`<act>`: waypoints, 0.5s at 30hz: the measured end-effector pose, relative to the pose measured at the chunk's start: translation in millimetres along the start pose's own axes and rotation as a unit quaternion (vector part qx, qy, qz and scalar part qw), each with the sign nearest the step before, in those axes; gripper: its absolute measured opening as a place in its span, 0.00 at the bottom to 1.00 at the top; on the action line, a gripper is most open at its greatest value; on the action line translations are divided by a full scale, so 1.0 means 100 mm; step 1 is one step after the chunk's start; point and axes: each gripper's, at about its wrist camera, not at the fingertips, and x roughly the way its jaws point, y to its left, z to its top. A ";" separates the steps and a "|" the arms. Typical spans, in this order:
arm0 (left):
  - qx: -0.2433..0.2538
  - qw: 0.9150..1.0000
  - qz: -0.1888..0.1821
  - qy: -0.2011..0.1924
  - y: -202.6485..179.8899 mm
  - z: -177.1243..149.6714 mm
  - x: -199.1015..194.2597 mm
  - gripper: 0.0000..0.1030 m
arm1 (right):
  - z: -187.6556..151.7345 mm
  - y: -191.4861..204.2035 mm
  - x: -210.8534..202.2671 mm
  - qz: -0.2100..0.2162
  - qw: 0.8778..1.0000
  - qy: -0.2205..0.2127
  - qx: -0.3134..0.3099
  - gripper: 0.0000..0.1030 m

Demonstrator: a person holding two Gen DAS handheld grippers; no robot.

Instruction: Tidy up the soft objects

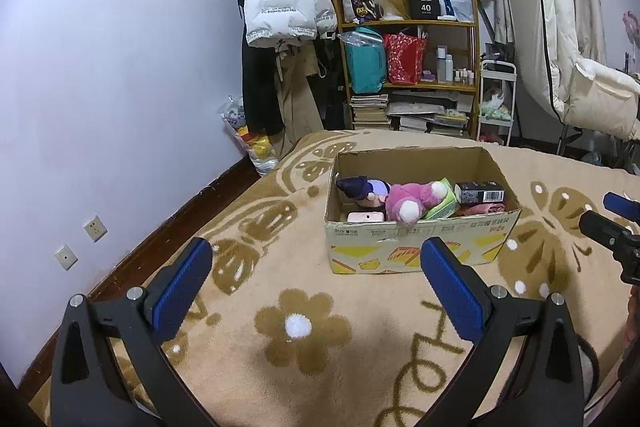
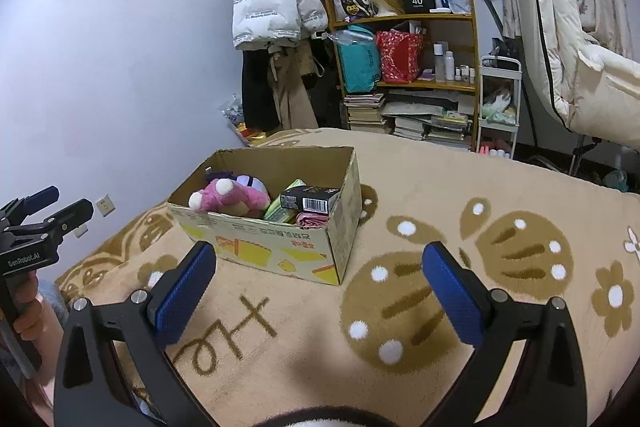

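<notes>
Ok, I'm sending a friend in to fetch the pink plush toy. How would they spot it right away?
Find the open cardboard box sitting on the tan flower-patterned blanket. Inside, the pink plush toy lies on top beside a dark-hatted purple doll and a green packet. It is the only bright pink fuzzy thing, with white rounded paws.

Looking at fuzzy cloth blanket [image 1: 360,307], matt, creased cardboard box [image 1: 416,247], fluffy pink plush [image 1: 404,201], ribbed blue rubbery pads [image 1: 182,291] on matt black plastic.

One cardboard box [image 1: 420,239] holds two plush toys — pink [image 1: 408,201], purple [image 1: 366,189] — one black carton [image 1: 480,191], one green pack [image 1: 442,205].
</notes>
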 end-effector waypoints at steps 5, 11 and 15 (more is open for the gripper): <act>-0.002 1.000 0.002 0.002 0.00 0.00 0.04 1.00 | -0.03 -0.02 0.01 -0.001 1.000 0.001 0.006 1.00; 0.002 1.000 0.001 0.006 0.01 -0.01 0.07 1.00 | -0.03 -0.03 0.02 -0.004 1.000 -0.001 0.006 1.00; 0.011 1.000 0.004 0.002 -0.02 -0.01 0.06 1.00 | -0.03 -0.04 0.01 -0.003 1.000 0.000 0.005 1.00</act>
